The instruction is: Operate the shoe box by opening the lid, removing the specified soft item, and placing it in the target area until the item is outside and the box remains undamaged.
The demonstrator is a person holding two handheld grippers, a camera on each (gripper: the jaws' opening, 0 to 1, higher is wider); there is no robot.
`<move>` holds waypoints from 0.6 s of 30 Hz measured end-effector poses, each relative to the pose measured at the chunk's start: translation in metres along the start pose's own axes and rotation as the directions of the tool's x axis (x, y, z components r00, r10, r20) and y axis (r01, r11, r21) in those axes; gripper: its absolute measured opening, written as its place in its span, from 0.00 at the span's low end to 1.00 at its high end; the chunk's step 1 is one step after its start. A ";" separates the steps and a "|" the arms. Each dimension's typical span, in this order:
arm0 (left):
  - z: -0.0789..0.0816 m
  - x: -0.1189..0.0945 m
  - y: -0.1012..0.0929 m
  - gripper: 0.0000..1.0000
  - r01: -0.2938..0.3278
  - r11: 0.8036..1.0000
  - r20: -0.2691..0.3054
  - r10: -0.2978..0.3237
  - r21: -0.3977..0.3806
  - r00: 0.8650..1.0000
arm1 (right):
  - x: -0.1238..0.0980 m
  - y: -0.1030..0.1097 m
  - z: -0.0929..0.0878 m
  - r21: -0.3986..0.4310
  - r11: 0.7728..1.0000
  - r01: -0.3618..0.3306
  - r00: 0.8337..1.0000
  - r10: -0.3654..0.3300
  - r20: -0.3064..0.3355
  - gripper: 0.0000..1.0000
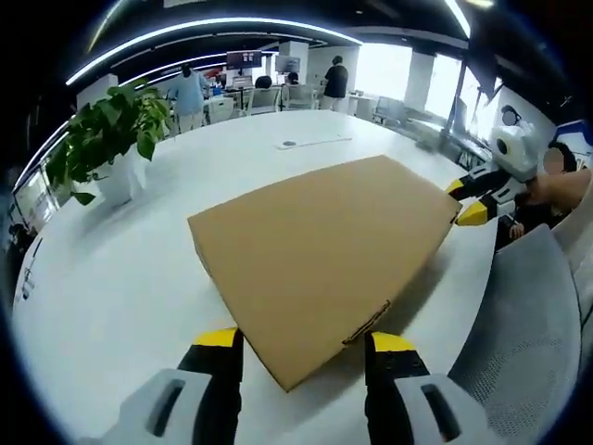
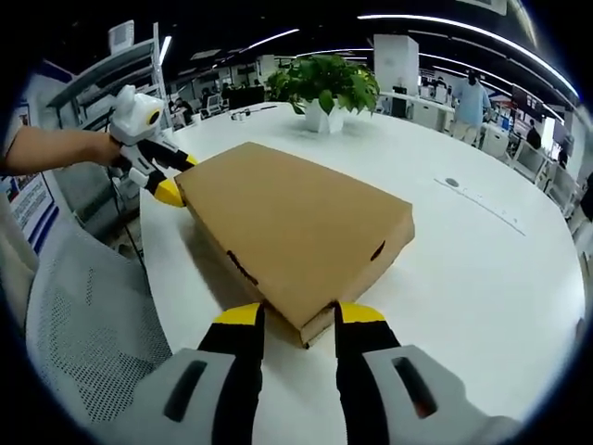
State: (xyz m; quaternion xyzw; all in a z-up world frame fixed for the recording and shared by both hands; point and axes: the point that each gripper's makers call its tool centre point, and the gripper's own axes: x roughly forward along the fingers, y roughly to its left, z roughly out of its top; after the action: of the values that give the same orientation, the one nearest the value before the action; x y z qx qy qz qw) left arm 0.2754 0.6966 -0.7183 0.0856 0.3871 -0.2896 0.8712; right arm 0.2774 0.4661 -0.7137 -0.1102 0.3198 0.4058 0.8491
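A closed brown cardboard shoe box (image 1: 324, 250) (image 2: 296, 218) lies flat on the white table (image 1: 120, 278), lid down. My left gripper (image 1: 304, 341) is open, and the box's near corner sits between its yellow-tipped jaws. The same gripper appears in the right gripper view at the box's far left corner (image 2: 176, 176), held by a hand (image 2: 65, 148). My right gripper (image 2: 299, 315) is open too, straddling the opposite corner of the box. It also appears in the left gripper view (image 1: 468, 202) at the box's far right corner. The box's contents are hidden.
A potted plant (image 1: 111, 139) (image 2: 324, 88) stands on the table beyond the box. A grey mesh chair (image 1: 528, 343) (image 2: 83, 315) sits at the table's edge beside the box. A thin white strip (image 1: 315, 142) (image 2: 482, 199) lies farther out. People stand at desks in the background.
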 end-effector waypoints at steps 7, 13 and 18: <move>-0.002 -0.003 0.000 0.51 -0.015 1.000 0.001 0.015 -0.026 1.000 | 0.000 0.003 0.000 0.007 1.000 -0.001 1.000 0.000 0.015 0.27; -0.006 -0.007 0.001 0.50 -0.034 0.999 0.007 0.034 -0.041 0.999 | -0.002 0.006 -0.002 -0.001 1.000 -0.017 1.000 0.017 0.022 0.26; -0.009 -0.008 -0.001 0.50 -0.057 0.998 0.005 0.057 -0.013 0.998 | -0.003 0.007 -0.004 -0.053 0.999 -0.003 0.998 0.007 0.066 0.26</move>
State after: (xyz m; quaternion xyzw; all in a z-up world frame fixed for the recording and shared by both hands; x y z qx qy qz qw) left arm 0.2645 0.7026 -0.7183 0.0904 0.3841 -0.2622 0.8807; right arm 0.2688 0.4674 -0.7140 -0.1185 0.2809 0.4196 0.8550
